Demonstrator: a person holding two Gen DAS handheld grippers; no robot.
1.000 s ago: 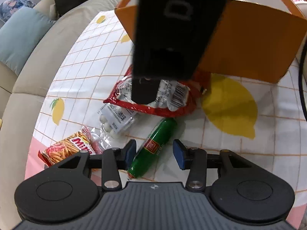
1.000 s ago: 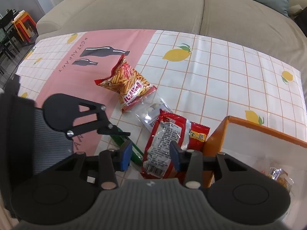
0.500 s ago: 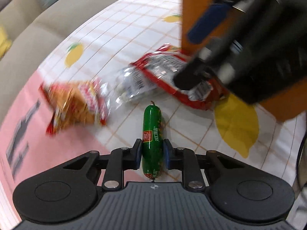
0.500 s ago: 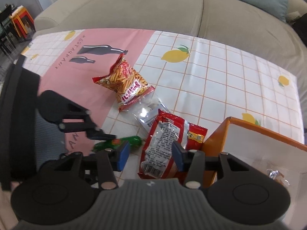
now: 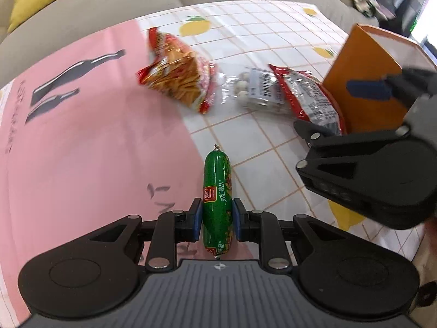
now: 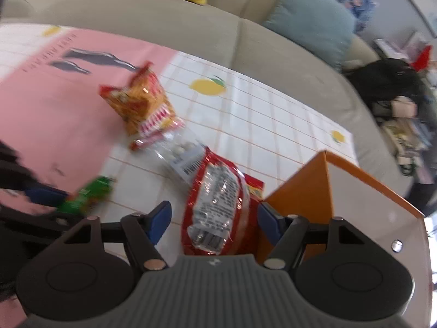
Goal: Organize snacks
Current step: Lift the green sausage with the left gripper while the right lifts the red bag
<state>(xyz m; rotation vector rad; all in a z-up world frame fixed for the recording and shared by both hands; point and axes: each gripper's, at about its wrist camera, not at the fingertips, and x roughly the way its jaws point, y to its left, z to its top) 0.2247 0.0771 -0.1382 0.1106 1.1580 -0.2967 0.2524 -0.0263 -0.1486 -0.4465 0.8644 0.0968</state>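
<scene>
Bright daylight, fisheye warp, motion blur

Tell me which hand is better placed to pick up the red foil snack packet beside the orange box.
Right. Its tool hangs open with the red foil snack packet between its blue pads, beside the orange box. The left tool is shut on the green sausage stick.

Each fisheye sits just behind its own hand-held gripper, looking steeply down and close along the fingers at the worktop (image 5: 82, 142), the left wrist view from the pink side, the right from beside the orange box (image 6: 297, 188), both sharing the red snack packet (image 5: 308, 95), chip bag (image 6: 142, 101) and sofa (image 6: 191, 27).
</scene>
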